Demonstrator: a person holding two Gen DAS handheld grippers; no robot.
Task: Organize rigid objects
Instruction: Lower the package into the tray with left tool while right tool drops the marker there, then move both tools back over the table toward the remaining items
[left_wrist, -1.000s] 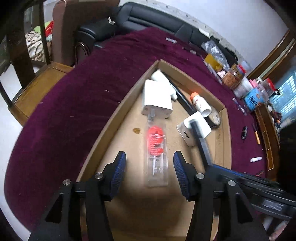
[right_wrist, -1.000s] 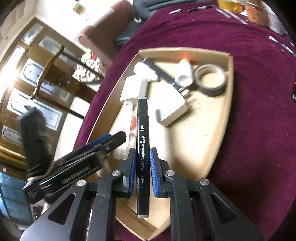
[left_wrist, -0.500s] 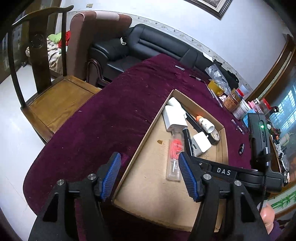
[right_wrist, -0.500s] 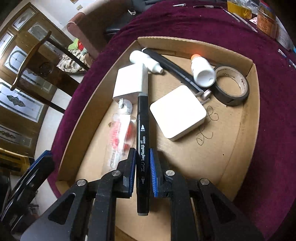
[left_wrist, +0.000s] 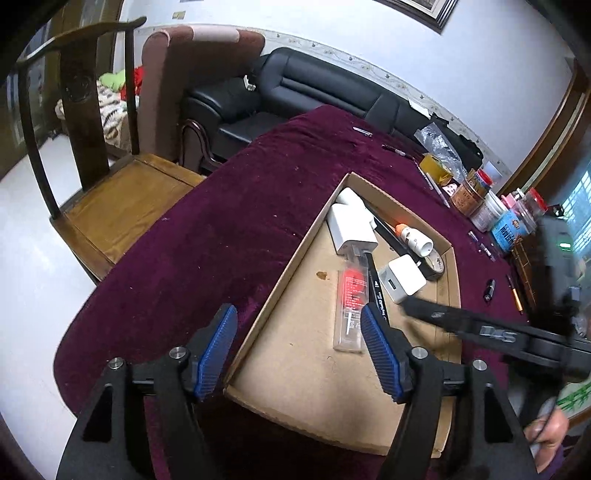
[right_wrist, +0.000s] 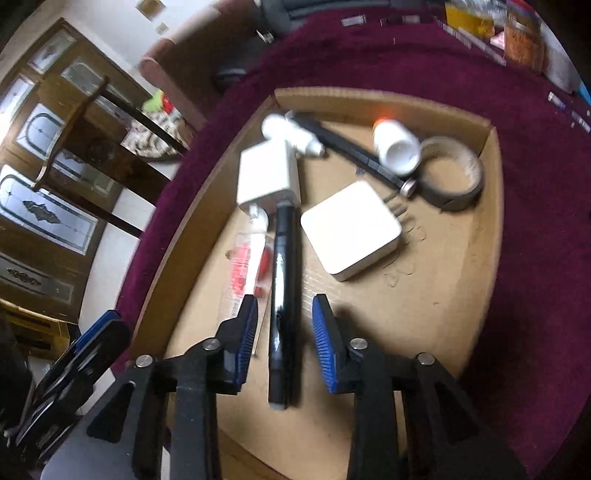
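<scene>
A shallow cardboard box (right_wrist: 493, 229) lies on a purple tablecloth. My right gripper (right_wrist: 285, 301) hangs low over it, jaws opening. The black marker (right_wrist: 284, 240) lies between the jaws on the box floor, and the blue pads stand clear of it. Beside the marker lie a clear packet with red print (right_wrist: 251, 266), a white charger (right_wrist: 267, 173) and a square white adapter (right_wrist: 351, 232). A white bottle (right_wrist: 397, 147) and a tape roll (right_wrist: 454, 177) sit further back. My left gripper (left_wrist: 297, 310) hovers above the box's near left wall (left_wrist: 258, 332), jaws opening, nothing between them.
A wooden chair (left_wrist: 122, 206) stands left of the table, and a black sofa (left_wrist: 314, 92) is behind it. Jars and tubs (left_wrist: 491, 206) crowd the table's far right. Pens and small items (left_wrist: 489, 290) lie on the cloth right of the box.
The right jaws have parted from the black marker, which now rests in the box. The left gripper has drawn back and up from the box, and its jaws stand wider.
</scene>
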